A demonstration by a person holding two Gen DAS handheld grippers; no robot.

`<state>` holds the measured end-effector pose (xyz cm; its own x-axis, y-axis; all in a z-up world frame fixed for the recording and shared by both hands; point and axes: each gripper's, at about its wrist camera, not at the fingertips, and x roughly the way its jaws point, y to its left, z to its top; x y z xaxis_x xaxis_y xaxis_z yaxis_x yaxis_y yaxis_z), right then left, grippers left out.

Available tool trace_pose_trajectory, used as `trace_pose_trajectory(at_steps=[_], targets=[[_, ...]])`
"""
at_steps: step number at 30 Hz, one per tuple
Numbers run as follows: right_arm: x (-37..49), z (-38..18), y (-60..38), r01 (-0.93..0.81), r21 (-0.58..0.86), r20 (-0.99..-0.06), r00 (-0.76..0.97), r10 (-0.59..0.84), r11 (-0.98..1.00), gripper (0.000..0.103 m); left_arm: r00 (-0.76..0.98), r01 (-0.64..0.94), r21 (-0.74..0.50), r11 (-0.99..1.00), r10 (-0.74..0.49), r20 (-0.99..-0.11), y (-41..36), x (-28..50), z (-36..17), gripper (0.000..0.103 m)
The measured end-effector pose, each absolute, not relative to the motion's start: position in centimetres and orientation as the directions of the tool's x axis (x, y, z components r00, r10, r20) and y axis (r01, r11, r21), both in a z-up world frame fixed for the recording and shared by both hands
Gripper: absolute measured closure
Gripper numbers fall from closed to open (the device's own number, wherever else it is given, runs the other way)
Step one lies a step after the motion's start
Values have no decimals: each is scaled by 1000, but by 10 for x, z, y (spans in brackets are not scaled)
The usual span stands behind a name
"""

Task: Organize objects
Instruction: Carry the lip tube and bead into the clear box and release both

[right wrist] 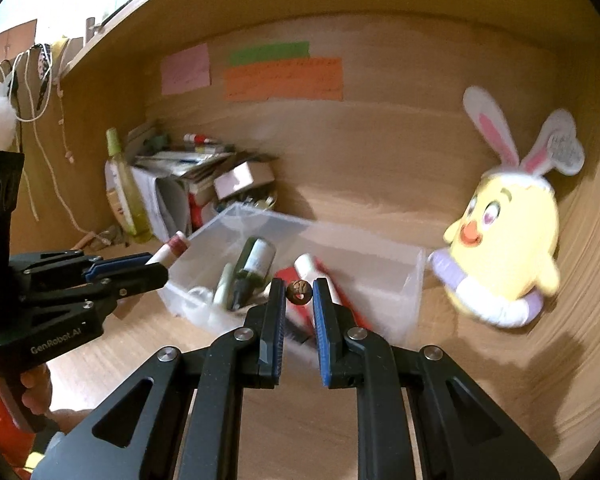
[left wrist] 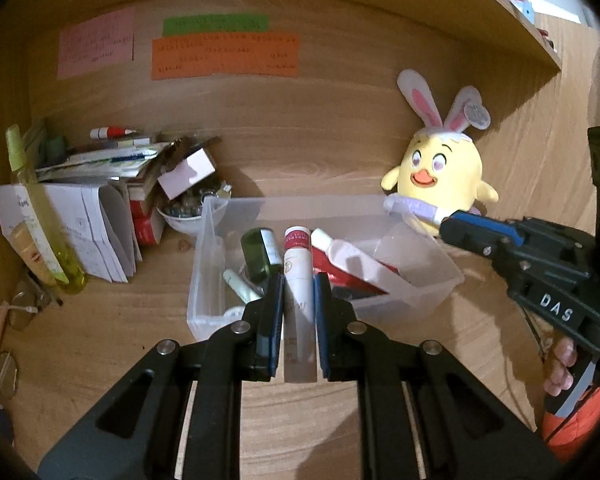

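Grippers two (left wrist: pixel 298 292) (right wrist: pixel 299 298), one tube (left wrist: pixel 298 304), one walnut (right wrist: pixel 299 292), one bin (left wrist: pixel 210 280)

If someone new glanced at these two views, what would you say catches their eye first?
Most likely the yellow chick plush with bunny ears, against the wooden back wall to the right of the clear plastic bin. Next, the left gripper clamped on a white tube with a red cap over the bin, and the right gripper pinching a small brown nut-like object. Coloured paper notes are stuck on the wall above.

Coloured paper notes (left wrist: pixel 224 46) on wooden back panel (left wrist: pixel 320 128); eyeglasses (left wrist: pixel 16 320) (left edge) on desk.
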<state>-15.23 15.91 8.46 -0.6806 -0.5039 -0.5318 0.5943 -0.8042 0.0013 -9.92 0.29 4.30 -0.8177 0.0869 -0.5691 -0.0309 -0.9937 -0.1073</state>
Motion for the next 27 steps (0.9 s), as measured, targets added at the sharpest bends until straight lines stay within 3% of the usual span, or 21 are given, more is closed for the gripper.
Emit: trace_pose_trajectory(at_steps=[11,27], targets=[[-176,102,154,591,-46,-509,-708,-490,-806,90,-819,-21,-155,-988,106,-564,-8,-130,52,89],[-221,49,144,611,53,-631,-593,-500,-790,90,-766,-28,-134,-991,107,-633,-2,-174,24,89]])
